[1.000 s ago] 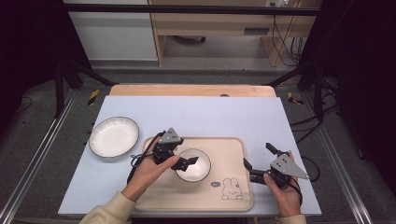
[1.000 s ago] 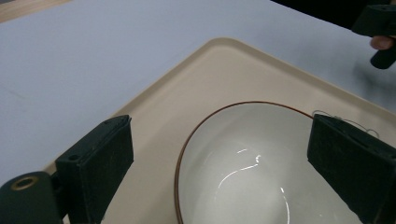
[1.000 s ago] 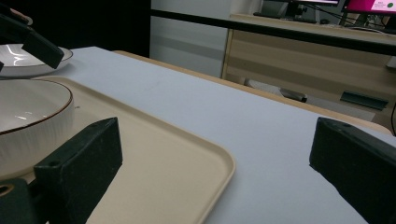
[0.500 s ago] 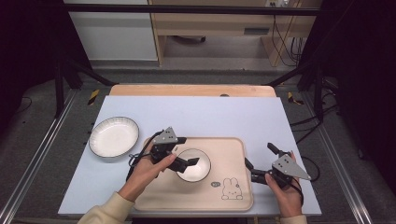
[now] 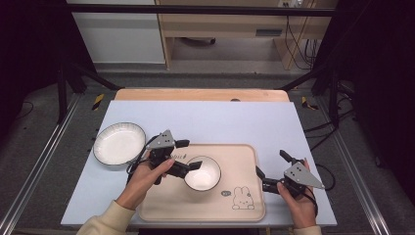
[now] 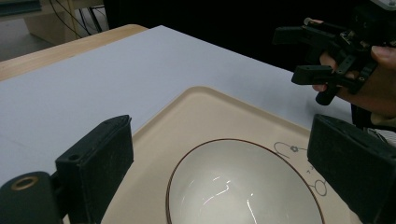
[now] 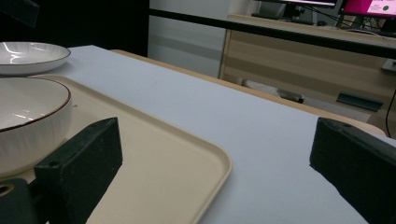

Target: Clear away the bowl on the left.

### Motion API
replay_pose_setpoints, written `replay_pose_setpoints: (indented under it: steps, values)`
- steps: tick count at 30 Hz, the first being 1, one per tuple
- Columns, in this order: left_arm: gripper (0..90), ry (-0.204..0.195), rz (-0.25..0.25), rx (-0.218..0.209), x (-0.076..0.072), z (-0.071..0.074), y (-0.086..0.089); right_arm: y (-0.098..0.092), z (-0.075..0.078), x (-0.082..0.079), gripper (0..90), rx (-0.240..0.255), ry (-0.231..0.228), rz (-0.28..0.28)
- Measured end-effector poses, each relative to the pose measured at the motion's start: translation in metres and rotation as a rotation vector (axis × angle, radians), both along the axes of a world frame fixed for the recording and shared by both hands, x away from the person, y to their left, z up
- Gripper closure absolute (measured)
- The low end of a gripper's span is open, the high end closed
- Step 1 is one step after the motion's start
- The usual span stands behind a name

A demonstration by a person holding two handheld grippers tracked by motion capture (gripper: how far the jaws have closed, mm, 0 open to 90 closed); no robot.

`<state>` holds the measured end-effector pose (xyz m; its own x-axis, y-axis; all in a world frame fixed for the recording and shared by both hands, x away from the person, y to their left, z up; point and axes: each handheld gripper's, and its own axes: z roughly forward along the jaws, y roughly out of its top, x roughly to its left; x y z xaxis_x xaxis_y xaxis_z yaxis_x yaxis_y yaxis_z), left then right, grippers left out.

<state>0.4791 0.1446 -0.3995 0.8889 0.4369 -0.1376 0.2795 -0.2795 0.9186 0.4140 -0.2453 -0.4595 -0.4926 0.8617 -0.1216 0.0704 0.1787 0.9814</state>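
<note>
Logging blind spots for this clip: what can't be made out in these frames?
- Bowl: near rim cut off by the bottom edge in the left gripper view.
- Rabbit drawing and the print beside it on the tray: too small to read in the high view.
- Plate: cut off by the left edge in the right gripper view.

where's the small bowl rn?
High view: the small bowl sits on the beige tray, left of centre, right at the left gripper.

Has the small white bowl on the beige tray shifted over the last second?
No. The small white bowl with the dark rim keeps its place on the beige tray, just up-left of the printed rabbit.
</note>
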Motion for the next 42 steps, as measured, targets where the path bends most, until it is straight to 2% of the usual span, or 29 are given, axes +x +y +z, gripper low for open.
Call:
replay_pose_setpoints:
  steps: [9,14,18,25,34,42]
  values:
    - [4.9,-0.012,0.031,-0.01,-0.004,0.005,0.019,0.001,0.0,0.0,2.5,-0.006,0.002,0.007]
    - [4.9,-0.035,0.075,-0.025,-0.007,0.006,0.035,0.002,0.001,-0.001,2.5,-0.01,-0.001,0.007]
    - [4.5,-0.052,0.099,-0.02,-0.009,0.009,0.049,0.002,0.001,-0.001,2.4,-0.012,-0.006,0.009]
    - [4.5,-0.08,0.135,-0.036,-0.011,0.012,0.071,0.0,0.001,-0.001,2.4,-0.008,-0.009,0.001]
    - [4.4,-0.112,0.153,-0.061,-0.016,0.018,0.085,0.0,0.001,-0.001,2.5,-0.007,-0.009,0.0]
    - [4.4,-0.124,0.178,-0.084,-0.019,0.018,0.1,-0.001,0.002,-0.002,2.5,-0.005,-0.012,0.0]
